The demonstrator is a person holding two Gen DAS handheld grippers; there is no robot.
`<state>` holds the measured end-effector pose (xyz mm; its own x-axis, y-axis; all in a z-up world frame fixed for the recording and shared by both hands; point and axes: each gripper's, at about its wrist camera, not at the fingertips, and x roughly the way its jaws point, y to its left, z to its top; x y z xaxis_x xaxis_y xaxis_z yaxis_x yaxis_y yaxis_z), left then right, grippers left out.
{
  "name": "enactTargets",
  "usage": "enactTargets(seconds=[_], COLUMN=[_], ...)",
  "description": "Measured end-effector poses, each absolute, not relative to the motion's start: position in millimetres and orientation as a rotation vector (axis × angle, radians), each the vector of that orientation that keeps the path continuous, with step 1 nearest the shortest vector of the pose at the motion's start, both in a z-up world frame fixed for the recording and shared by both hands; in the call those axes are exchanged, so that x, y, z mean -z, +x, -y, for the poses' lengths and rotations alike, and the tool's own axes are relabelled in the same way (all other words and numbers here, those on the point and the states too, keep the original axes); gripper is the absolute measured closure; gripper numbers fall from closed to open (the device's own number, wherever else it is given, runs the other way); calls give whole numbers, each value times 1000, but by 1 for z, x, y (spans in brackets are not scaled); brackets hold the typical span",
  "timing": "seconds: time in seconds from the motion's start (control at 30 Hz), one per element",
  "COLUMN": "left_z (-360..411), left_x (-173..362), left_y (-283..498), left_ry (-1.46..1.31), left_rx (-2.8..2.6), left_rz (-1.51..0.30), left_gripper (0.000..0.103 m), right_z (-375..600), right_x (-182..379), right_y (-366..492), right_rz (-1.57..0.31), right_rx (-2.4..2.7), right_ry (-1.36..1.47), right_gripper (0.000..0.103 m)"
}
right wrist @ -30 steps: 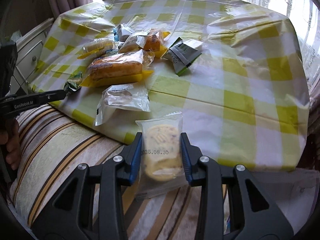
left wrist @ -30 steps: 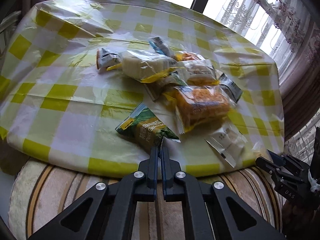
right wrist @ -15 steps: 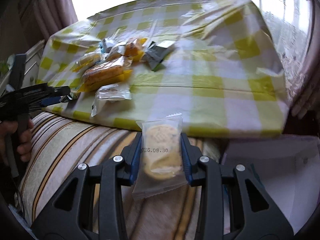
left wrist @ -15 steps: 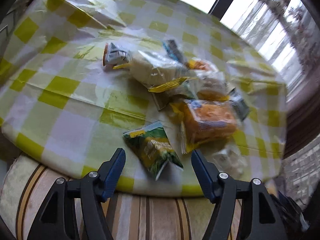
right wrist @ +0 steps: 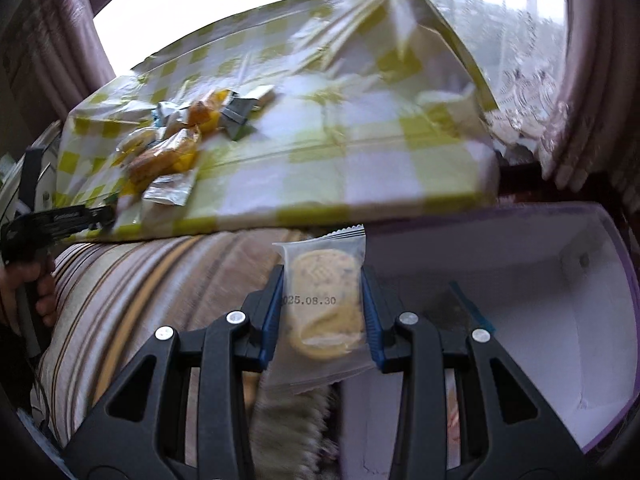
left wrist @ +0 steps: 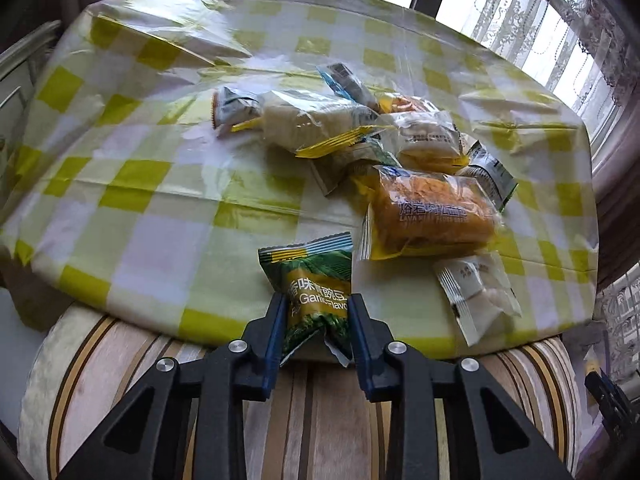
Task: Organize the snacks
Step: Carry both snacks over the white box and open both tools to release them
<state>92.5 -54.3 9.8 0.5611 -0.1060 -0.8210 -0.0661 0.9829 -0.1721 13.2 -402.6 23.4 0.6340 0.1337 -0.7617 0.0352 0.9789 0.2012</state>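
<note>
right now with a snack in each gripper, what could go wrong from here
The left gripper is closing on only the lower end of the green pea packet at the table edge; it could slip out. The right gripper holds the cookie pack short of the white box; releasing now might miss it.

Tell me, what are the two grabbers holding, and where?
Left gripper is closing on the green snack packet's lower half. Right gripper pinches the clear cookie packet's sides.
</note>
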Motion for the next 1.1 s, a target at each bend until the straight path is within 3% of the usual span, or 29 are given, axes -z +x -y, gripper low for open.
enactTargets(seconds=[0.27,0.77,0.87,0.93,0.97,1.0,1.1], left_z=[84,281,307,320,323,324,319], left_x=[-42,-53,-51,-48,-47,-46,-46], left_y=[60,35,31,29,28,26,29], left_ry=[-156,-56,-39,-17,-5,4,-16], left_rx=[107,785,874,921,924,915,904], left_rz=[-842,-890,-919,-945,-954,-955,-952], left_gripper=[72,71,70,67,59,52,50], right_z=[438,501,508,514,515,517,519], right_x=[-12,6,5,4,4,3,1], right_y=[-3,-27,-30,-31,-31,-32,-33], right_rz=[-880,-898,-887,-881,-876,-871,-861], right_rx=[49,278,290,306,313,318,316], right_ry=[244,330,348,356,361,368,374], right_gripper=[63,62,56,36,31,28,28])
